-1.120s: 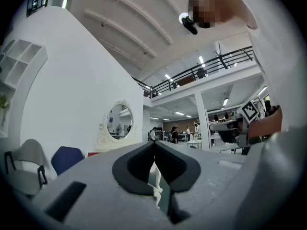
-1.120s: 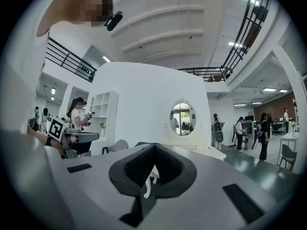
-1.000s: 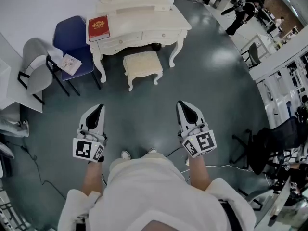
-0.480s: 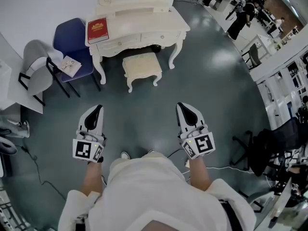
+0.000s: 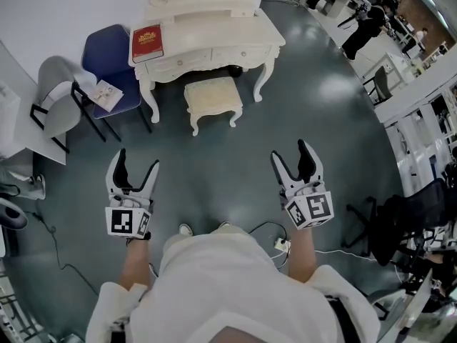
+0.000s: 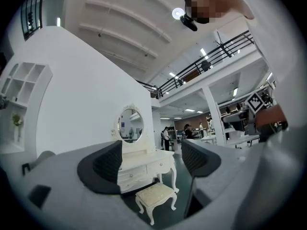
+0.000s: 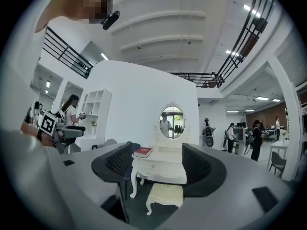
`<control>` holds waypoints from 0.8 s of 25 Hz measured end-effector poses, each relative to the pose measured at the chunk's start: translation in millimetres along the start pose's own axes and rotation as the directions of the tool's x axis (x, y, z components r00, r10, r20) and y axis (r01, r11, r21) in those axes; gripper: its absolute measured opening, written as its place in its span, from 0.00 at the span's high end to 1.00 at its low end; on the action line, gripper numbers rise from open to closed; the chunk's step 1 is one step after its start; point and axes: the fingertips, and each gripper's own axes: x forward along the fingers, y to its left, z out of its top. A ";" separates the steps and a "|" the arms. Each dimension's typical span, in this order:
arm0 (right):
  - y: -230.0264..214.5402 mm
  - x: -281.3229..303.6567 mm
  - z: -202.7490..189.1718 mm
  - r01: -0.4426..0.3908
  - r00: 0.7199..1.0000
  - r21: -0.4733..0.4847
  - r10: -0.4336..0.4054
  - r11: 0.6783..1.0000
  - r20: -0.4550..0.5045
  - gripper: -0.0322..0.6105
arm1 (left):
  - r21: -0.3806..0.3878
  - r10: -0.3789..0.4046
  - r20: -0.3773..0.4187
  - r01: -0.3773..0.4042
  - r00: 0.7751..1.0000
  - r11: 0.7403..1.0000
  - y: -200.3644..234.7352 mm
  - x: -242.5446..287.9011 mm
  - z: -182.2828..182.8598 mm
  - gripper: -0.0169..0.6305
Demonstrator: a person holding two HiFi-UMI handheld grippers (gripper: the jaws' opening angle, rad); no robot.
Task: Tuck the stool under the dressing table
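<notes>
Head view.
INSPECTOR: State of the grippers?
OPERATOR: The left gripper point(image 5: 136, 164) and right gripper point(image 5: 291, 154) both have their jaws opening. Nothing is between either pair.
INSPECTOR: Location of the stool point(image 5: 212, 97)?
OPERATOR: It is ahead of both grippers and well apart from them, roughly on the midline between them. It stands just in front of the dressing table point(image 5: 214, 31) and is mostly outside the leg opening. Its long axis runs across the line the grippers point along, parallel to the table front.

Left gripper view.
INSPECTOR: Confirm.
OPERATOR: The pads are spread with only air between them. The stool shows low in the gap, slightly towards the right jaw, with the table behind it.

Right gripper view.
INSPECTOR: Confirm.
OPERATOR: The pads are spread and the gap is empty. The stool is centred low in the gap, under the table's front edge line.
INSPECTOR: Nearer hand?
OPERATOR: Neither is clearly nearer. Judged procedure: approach straight ahead and push the near long side squarely towards the table.
</notes>
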 end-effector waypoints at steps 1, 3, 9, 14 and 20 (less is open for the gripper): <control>-3.2 -0.5 0.3 -0.002 1.000 0.014 0.001 1.000 0.011 0.44 | 0.006 0.022 0.001 -0.022 1.000 1.000 1.9 -0.1 -1.1 0.35; -8.6 -0.6 0.5 -0.005 1.000 0.034 0.004 0.999 0.027 0.39 | 0.015 0.051 -0.008 -0.051 0.999 0.999 3.9 1.0 -4.8 0.28; -17.0 -0.1 -17.0 -0.036 0.999 -0.020 0.035 0.999 -0.013 0.39 | 0.015 0.058 -0.045 -0.057 0.997 0.998 -13.7 9.8 -18.3 0.26; -29.9 7.0 -41.6 -0.038 0.998 0.015 0.039 0.999 -0.048 0.39 | -0.005 0.043 -0.100 -0.044 0.994 0.999 -30.3 21.1 -42.5 0.26; -49.9 48.2 -69.6 -0.041 0.994 0.028 0.044 0.999 -0.103 0.39 | -0.015 0.012 -0.139 -0.014 0.990 1.000 -19.6 72.1 -75.6 0.26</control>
